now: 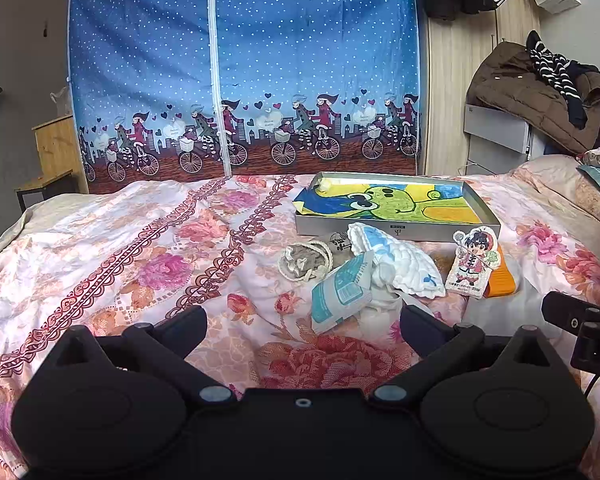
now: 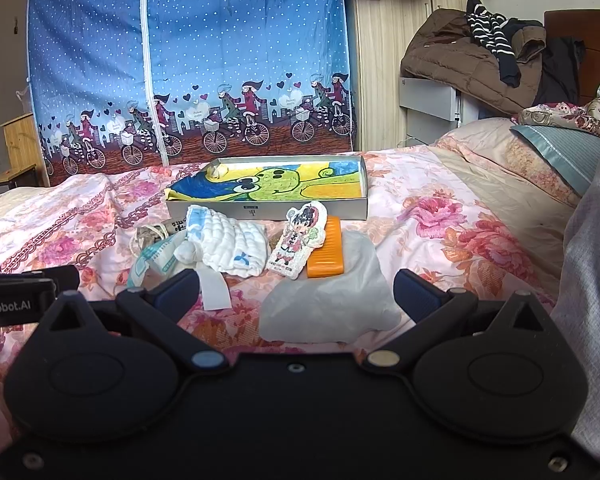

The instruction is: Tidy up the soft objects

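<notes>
White quilted cloth (image 1: pixel 396 258) lies ahead-right of left gripper (image 1: pixel 302 320), ahead-left of right gripper (image 2: pixel 296 294); both wide open, nothing held.

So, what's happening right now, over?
Both claws, left and right, open, empty. Soft pile untouched before tray. Nothing blocking.

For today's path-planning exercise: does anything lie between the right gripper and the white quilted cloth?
Nothing blocks the right gripper, whose jaws are open and empty. The cloth lies ahead and slightly left. A white paper strip lies flat before it; the grey bag sits off to the right.
</notes>
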`<state>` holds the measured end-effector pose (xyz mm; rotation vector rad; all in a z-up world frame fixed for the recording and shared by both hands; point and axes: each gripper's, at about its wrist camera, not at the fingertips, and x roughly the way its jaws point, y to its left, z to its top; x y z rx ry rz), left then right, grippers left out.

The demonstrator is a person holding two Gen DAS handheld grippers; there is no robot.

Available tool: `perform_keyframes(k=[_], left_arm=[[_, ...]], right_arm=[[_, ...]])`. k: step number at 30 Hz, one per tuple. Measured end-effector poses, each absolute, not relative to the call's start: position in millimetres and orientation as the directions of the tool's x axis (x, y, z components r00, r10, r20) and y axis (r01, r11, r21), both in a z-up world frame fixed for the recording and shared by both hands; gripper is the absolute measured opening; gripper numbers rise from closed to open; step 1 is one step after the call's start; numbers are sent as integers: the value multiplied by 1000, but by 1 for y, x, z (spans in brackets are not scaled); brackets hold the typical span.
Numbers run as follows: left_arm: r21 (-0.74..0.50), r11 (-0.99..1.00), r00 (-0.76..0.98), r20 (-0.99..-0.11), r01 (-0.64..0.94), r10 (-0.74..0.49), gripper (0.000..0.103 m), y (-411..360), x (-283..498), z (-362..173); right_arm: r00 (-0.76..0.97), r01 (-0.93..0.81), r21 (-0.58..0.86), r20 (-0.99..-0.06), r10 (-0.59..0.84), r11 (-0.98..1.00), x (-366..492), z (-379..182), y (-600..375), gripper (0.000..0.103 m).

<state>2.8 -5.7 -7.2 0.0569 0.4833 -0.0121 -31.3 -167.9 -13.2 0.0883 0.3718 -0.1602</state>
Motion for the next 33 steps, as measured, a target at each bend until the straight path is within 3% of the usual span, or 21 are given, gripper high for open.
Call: perform_keyframes(k=[33], left_arm=[[51,998,885,-466,26,1,102,-6,3,-7]], right_arm=[[912,186,75,-385,-144,980,-30,-15,-167,103]])
